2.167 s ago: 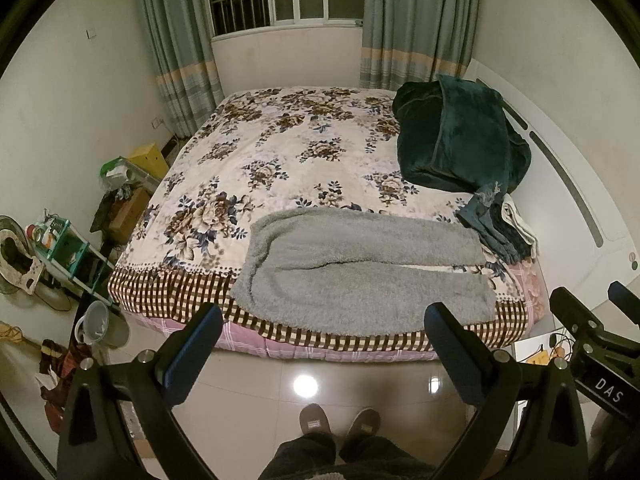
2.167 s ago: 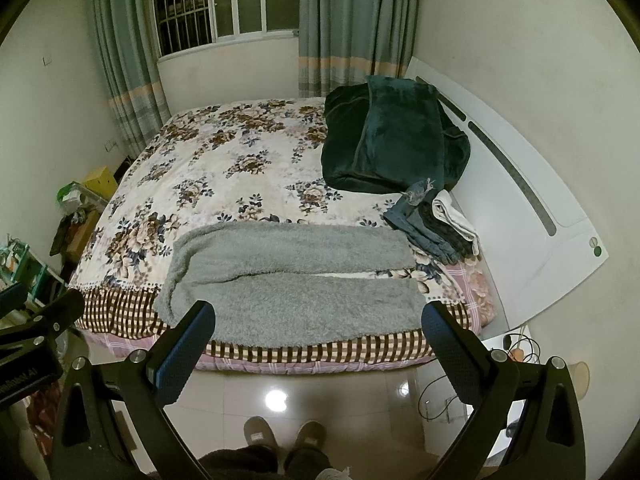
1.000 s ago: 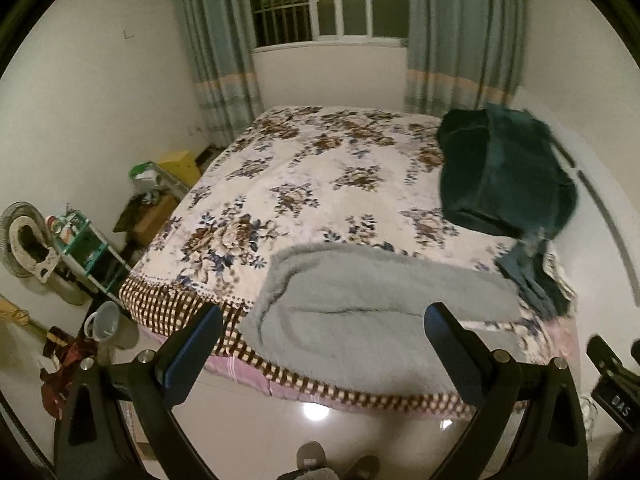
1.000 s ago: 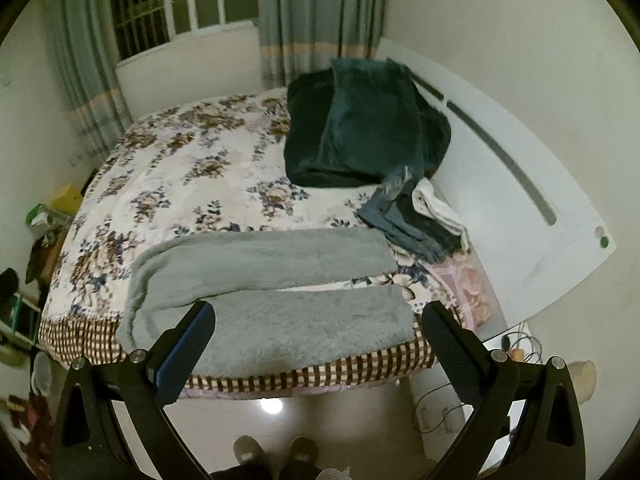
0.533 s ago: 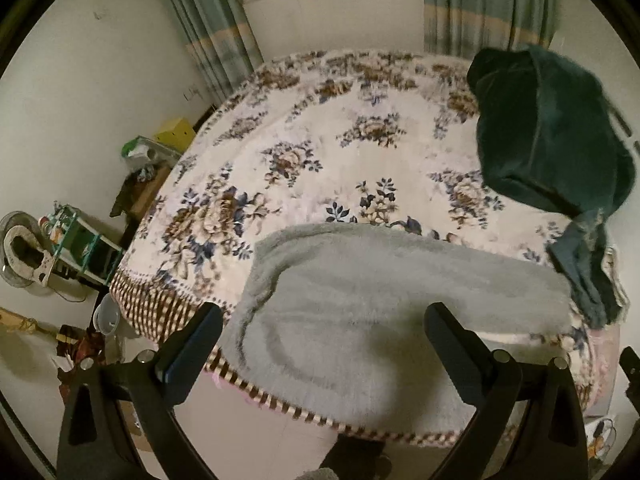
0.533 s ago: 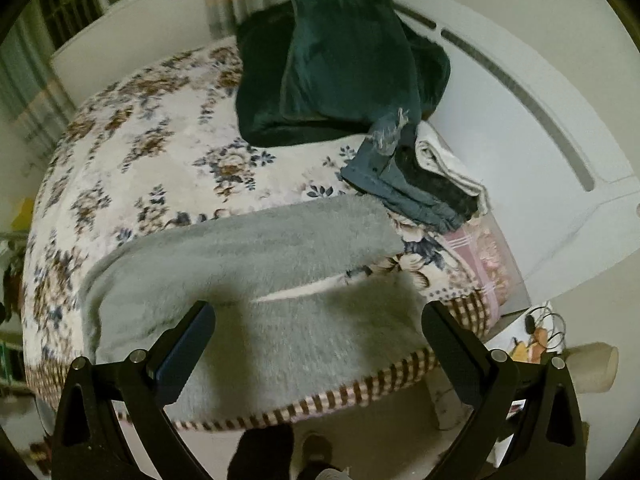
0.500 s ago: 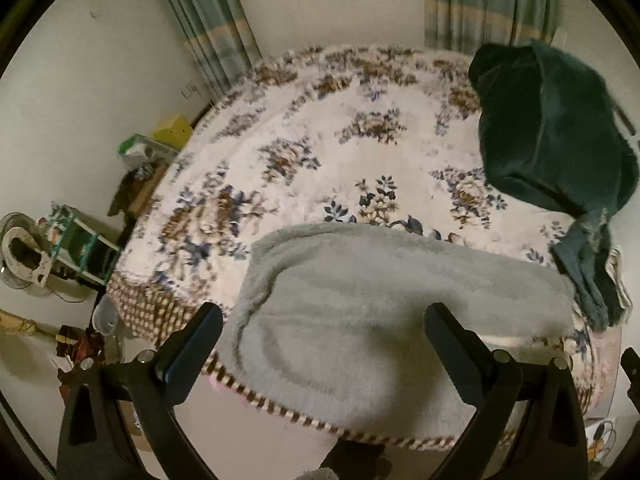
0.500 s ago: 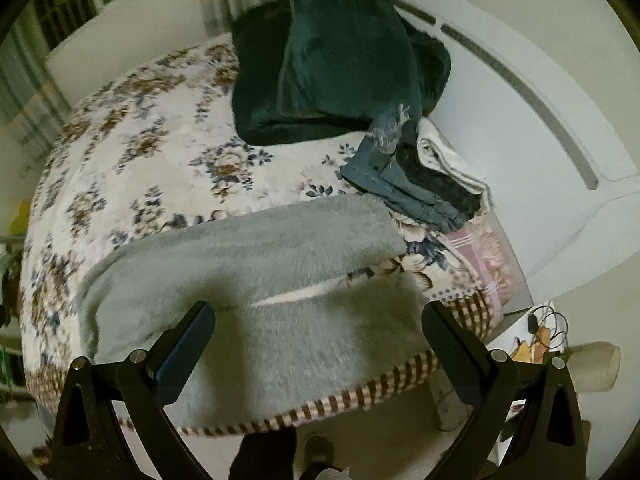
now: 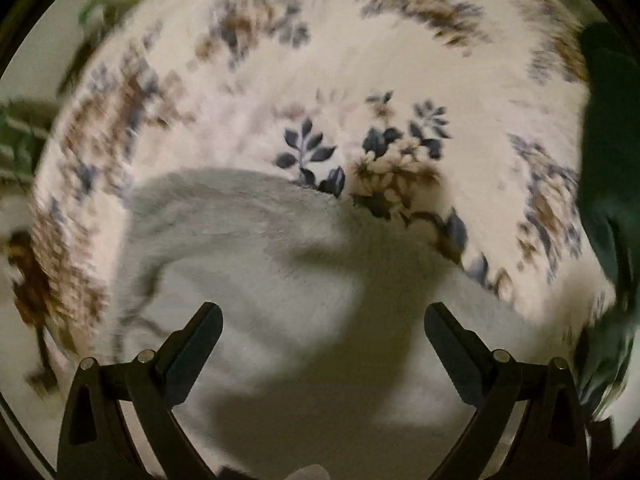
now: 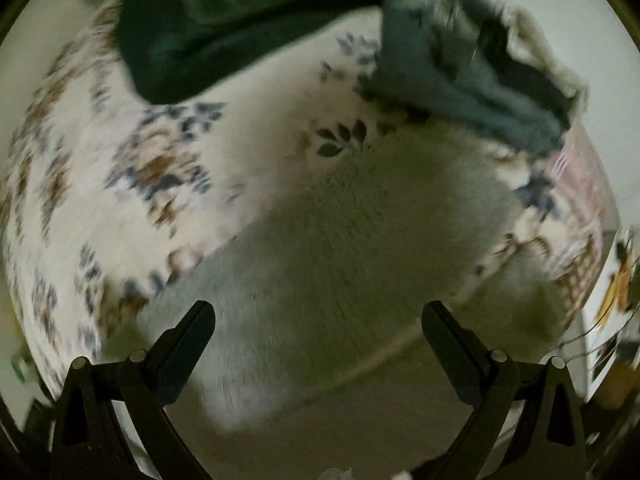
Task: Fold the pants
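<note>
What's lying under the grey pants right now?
The grey pants lie directly on the floral bedspread, which shows all around them. Whatever is beneath the fabric itself is covered, so nothing else can be confirmed.

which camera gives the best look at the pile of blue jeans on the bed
The right wrist view. The jeans fill its upper right, lying beside the dark green blanket, just past the end of the gray pants. In the left wrist view only a blurred dark sliver shows at the far right edge.

One pair of grey fleece pants (image 9: 256,264), one floral bedspread (image 9: 360,72), one dark green blanket (image 10: 224,20), one small pile of folded clothes (image 10: 480,80), and two grippers.
</note>
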The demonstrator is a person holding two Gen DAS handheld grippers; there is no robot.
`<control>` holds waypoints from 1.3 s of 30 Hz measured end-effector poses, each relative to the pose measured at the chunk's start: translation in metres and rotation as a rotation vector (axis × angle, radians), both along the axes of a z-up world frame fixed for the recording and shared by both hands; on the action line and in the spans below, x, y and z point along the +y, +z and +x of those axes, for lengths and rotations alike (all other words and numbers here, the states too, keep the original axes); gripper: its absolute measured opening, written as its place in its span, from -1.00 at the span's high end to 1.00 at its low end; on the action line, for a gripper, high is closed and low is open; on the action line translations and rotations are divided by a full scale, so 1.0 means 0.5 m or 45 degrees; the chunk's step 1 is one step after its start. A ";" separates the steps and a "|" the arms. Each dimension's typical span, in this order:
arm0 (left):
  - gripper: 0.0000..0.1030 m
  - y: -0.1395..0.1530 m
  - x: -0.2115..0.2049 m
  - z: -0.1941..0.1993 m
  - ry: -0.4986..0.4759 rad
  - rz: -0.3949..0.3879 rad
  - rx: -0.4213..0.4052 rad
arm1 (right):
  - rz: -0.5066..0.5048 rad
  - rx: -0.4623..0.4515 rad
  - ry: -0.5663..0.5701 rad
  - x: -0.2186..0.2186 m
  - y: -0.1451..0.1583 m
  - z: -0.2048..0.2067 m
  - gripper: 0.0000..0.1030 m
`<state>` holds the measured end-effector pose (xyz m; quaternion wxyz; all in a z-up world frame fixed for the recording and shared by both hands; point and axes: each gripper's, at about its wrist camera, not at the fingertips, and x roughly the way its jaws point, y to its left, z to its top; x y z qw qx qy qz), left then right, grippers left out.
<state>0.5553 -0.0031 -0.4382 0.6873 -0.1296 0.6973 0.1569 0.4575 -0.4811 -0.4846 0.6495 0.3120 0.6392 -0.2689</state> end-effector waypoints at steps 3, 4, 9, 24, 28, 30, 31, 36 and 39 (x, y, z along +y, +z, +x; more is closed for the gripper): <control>-1.00 -0.106 0.014 0.050 0.092 -0.048 0.096 | 0.052 0.087 -0.114 -0.044 -0.108 0.031 -1.00; -1.00 -0.143 0.021 0.064 0.134 -0.071 0.129 | 0.064 0.109 -0.144 -0.055 -0.136 0.038 -1.00; -0.66 -0.269 0.042 0.099 0.271 -0.140 0.244 | 0.071 0.217 -0.234 -0.086 -0.258 0.072 -1.00; 0.88 -0.084 0.019 -0.054 0.106 -0.122 -0.093 | 0.051 0.037 -0.141 -0.036 -0.238 0.084 0.81; 0.88 0.024 0.015 -0.141 0.021 -0.127 -0.224 | 0.055 -0.096 -0.123 -0.018 -0.146 -0.002 0.81; 0.88 0.074 0.022 -0.203 -0.006 -0.121 -0.296 | 0.069 -0.161 -0.124 -0.018 -0.101 -0.097 0.81; 0.88 0.087 0.019 -0.222 -0.016 -0.121 -0.318 | 0.069 -0.183 -0.121 -0.016 -0.082 -0.134 0.82; 0.88 0.104 0.016 -0.434 -0.012 -0.114 -0.354 | 0.089 -0.230 -0.095 -0.066 -0.006 -0.385 0.82; 0.88 0.071 0.015 -0.561 0.022 -0.109 -0.318 | 0.073 -0.198 -0.036 -0.064 -0.017 -0.506 0.82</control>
